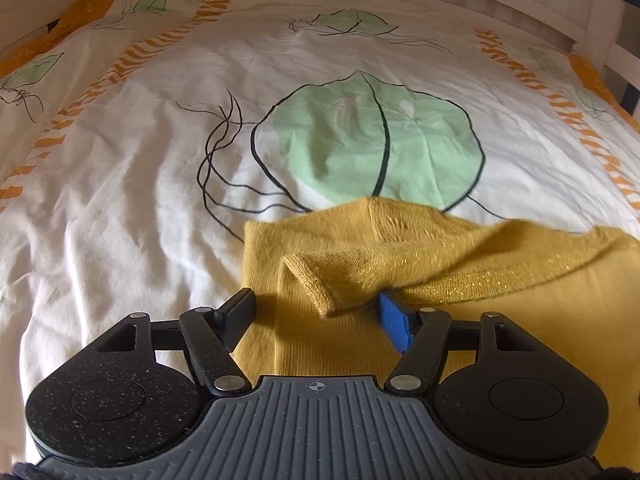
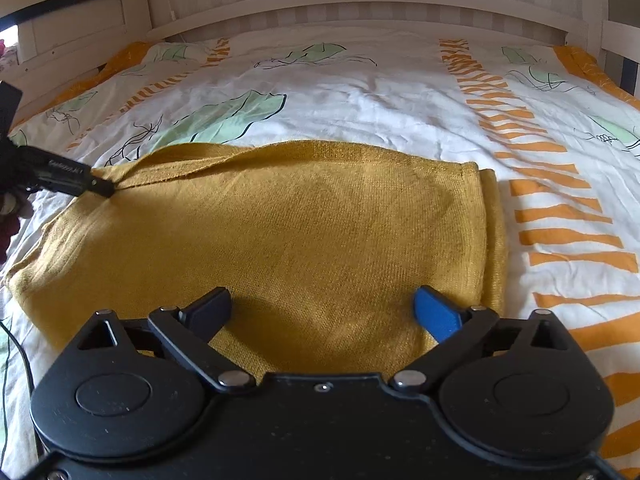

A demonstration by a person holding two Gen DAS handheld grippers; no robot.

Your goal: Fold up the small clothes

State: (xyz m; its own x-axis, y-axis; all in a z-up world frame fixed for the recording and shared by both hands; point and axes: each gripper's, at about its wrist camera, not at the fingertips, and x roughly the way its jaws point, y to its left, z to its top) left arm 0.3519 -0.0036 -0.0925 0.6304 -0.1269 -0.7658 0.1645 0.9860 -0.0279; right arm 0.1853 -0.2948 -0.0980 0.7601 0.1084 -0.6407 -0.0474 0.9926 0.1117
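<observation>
A mustard-yellow knitted garment point(image 2: 304, 240) lies on the bed, partly folded. In the left wrist view its sleeve point(image 1: 344, 280) drapes across the body of the garment point(image 1: 540, 320), with the cuff end between the fingers. My left gripper point(image 1: 318, 306) is open, its fingers spread wide on either side of the cuff, low over the cloth. My right gripper point(image 2: 322, 306) is open and empty, just above the garment's near edge. The left gripper's finger point(image 2: 80, 182) also shows in the right wrist view, touching the garment's far-left corner.
The bed cover point(image 1: 160, 180) is white with green leaf prints point(image 1: 372, 140) and orange striped bands point(image 2: 560, 208). A white slatted bed frame point(image 2: 360, 4) runs along the far side. A black cable point(image 2: 20, 352) lies at the left.
</observation>
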